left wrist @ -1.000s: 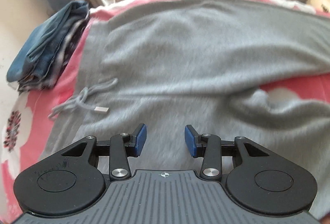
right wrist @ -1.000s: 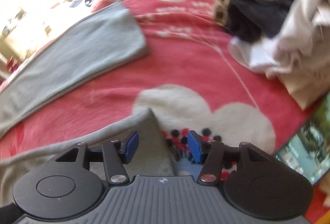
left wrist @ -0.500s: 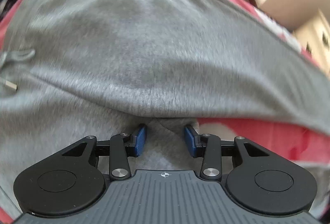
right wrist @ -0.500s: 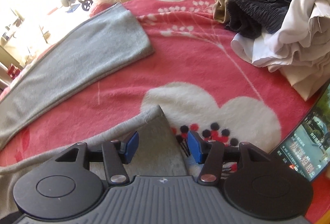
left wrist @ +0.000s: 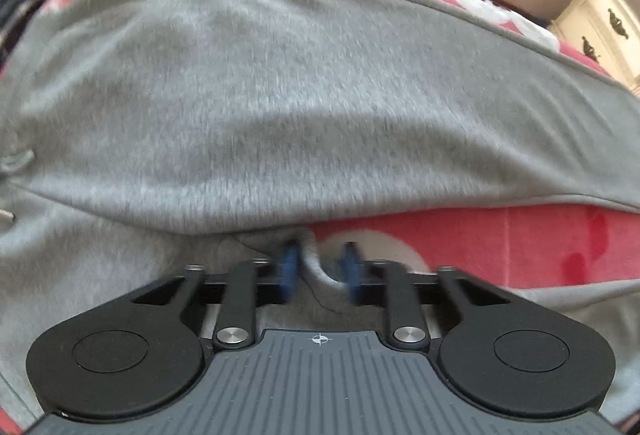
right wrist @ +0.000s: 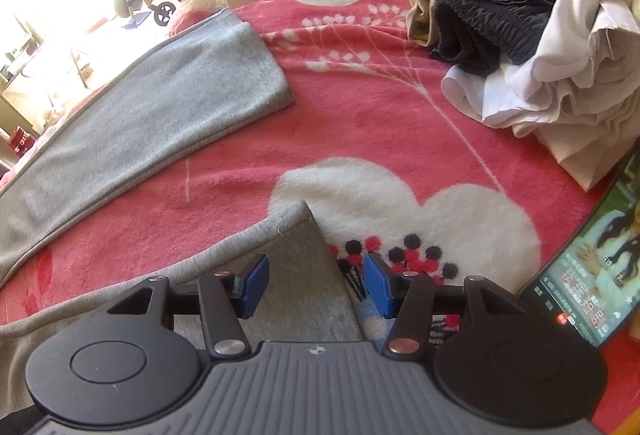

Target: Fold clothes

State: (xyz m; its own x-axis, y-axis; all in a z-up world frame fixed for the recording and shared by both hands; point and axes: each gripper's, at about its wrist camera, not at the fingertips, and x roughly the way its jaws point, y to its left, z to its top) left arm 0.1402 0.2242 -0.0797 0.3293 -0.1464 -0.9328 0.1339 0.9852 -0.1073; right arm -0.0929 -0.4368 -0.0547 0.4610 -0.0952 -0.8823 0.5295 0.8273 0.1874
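Left wrist view showed your left gripper (left wrist: pixel 318 267) had advanced to the crotch of the grey sweatpants (left wrist: pixel 280 95) on the bed (right wrist: pixel 380 123); its jaws had narrowed around a fabric ridge, not yet clamped. Your right gripper (right wrist: pixel 316 285) held position, jaws wide, straddling the near leg cuff (right wrist: pixel 304 255), gripping nothing.

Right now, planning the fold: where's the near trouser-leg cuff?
In the right wrist view, the cuff lies between the open right gripper fingers, on the blanket's white flower.

Blown-out window glare, left view blurred
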